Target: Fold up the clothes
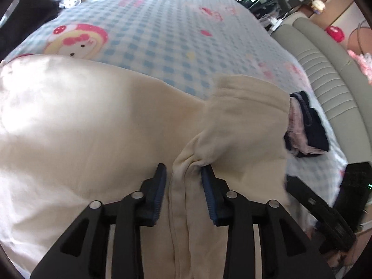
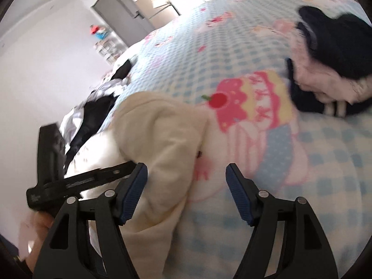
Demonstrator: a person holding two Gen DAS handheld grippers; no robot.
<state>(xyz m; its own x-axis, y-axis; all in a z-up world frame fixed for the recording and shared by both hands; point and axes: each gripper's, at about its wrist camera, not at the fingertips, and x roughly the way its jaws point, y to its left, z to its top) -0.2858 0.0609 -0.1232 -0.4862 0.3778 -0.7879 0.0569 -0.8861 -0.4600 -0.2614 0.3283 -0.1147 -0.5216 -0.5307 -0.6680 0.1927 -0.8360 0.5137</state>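
Observation:
A cream sweatshirt (image 1: 93,127) lies spread on the blue checked cartoon bedsheet (image 1: 151,23). Its sleeve (image 1: 244,107) is bunched toward the right. My left gripper (image 1: 183,167) stands over it, jaws partly apart with a raised ridge of the cream cloth between them. The right pad (image 1: 208,186) touches the bunched cloth, while the left pad (image 1: 160,186) stands just off it. In the right wrist view, my right gripper (image 2: 186,165) is open wide and empty, over the cream garment's edge (image 2: 158,139) and the sheet (image 2: 232,46).
A folded pile of navy and pink clothes (image 1: 307,127) (image 2: 325,58) lies near the padded grey headboard (image 1: 325,69). Dark and white unfolded clothes (image 1: 28,18) (image 2: 97,107) are heaped at the bed's far side. The other gripper's black body (image 2: 69,181) and a hand (image 2: 39,223) are at left.

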